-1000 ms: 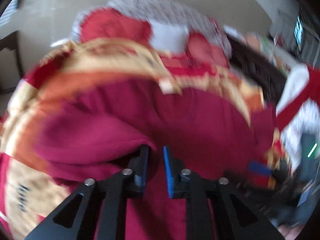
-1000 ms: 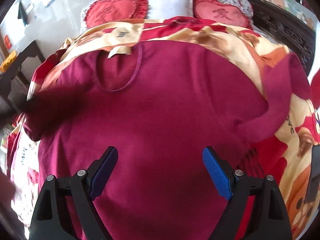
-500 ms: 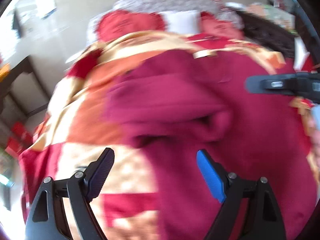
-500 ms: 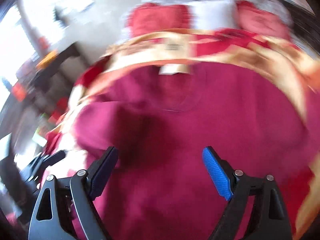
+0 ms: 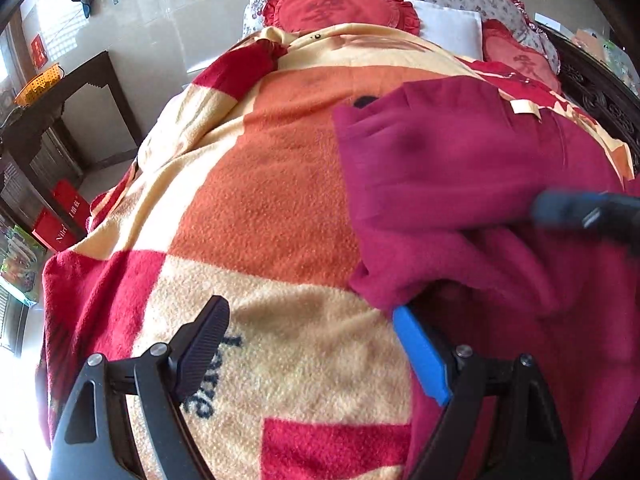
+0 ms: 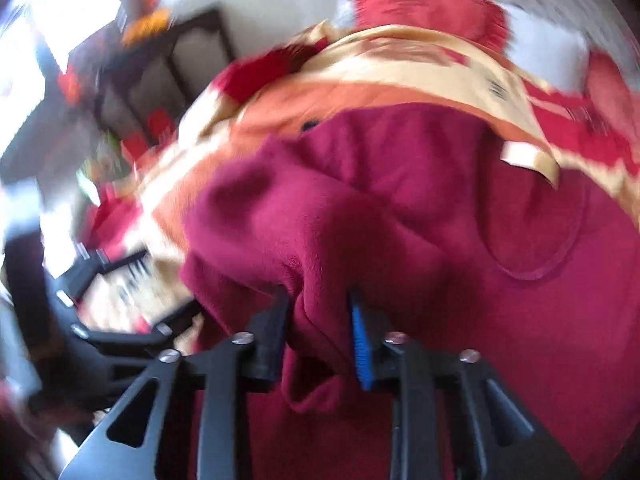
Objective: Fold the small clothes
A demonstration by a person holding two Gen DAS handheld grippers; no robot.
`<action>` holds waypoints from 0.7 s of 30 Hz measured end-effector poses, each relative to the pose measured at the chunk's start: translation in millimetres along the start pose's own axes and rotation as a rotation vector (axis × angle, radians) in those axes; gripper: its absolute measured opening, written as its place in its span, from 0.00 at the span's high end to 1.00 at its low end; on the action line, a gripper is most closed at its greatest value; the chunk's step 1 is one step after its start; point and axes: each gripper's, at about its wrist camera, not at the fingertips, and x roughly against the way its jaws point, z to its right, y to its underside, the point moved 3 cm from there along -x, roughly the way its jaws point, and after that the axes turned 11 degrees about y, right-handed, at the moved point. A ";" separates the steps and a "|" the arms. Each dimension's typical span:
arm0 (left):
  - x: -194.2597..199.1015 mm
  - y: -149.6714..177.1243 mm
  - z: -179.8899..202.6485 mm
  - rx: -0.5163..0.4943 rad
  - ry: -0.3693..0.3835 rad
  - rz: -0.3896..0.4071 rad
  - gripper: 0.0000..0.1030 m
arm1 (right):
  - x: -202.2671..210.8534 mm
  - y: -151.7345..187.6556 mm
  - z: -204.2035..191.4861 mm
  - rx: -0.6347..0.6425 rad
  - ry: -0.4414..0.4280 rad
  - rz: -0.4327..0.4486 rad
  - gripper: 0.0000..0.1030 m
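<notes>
A dark red fleece top (image 5: 460,168) lies on a checked red, orange and cream blanket (image 5: 260,200), its left sleeve folded in over the body. My left gripper (image 5: 308,312) stands open over the blanket at the top's left edge, with nothing between its fingers. In the right wrist view my right gripper (image 6: 318,304) is shut on a bunched fold of the top's sleeve (image 6: 280,216). The round neckline (image 6: 540,248) and a cream label (image 6: 524,160) show to the right. The right gripper's blurred blue pad (image 5: 568,208) also shows in the left wrist view.
Red heart-shaped pillows (image 5: 340,8) and a white pillow (image 5: 448,26) lie at the head of the bed. A dark wooden table (image 5: 80,92) with an orange basket (image 5: 38,80) stands at the left, with red boxes (image 5: 60,220) below. A dark carved bed frame (image 5: 600,92) runs along the right.
My left gripper opened, let go of the sleeve and moved left onto the blanket. My right gripper swung left and shut on the folded sleeve.
</notes>
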 end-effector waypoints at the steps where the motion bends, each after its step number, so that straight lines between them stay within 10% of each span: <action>1: -1.5 -0.6 0.4 0.003 -0.002 -0.002 0.15 | 11.4 1.6 15.8 -0.069 -0.012 0.034 0.99; 7: -6.0 -0.7 4.4 0.010 0.003 -0.010 0.15 | 62.9 48.7 116.9 -0.468 0.075 0.144 1.00; 11: -6.8 -0.1 4.9 0.013 0.000 -0.007 0.15 | 53.9 103.0 145.8 -0.601 0.071 -0.029 0.83; 16: -5.2 -0.3 -1.6 0.034 0.016 -0.011 0.15 | 64.0 81.5 111.0 -0.425 -0.010 0.007 0.83; 21: -5.9 1.4 -1.2 0.034 0.017 -0.008 0.15 | 47.6 -9.8 42.2 -0.149 -0.108 0.114 0.71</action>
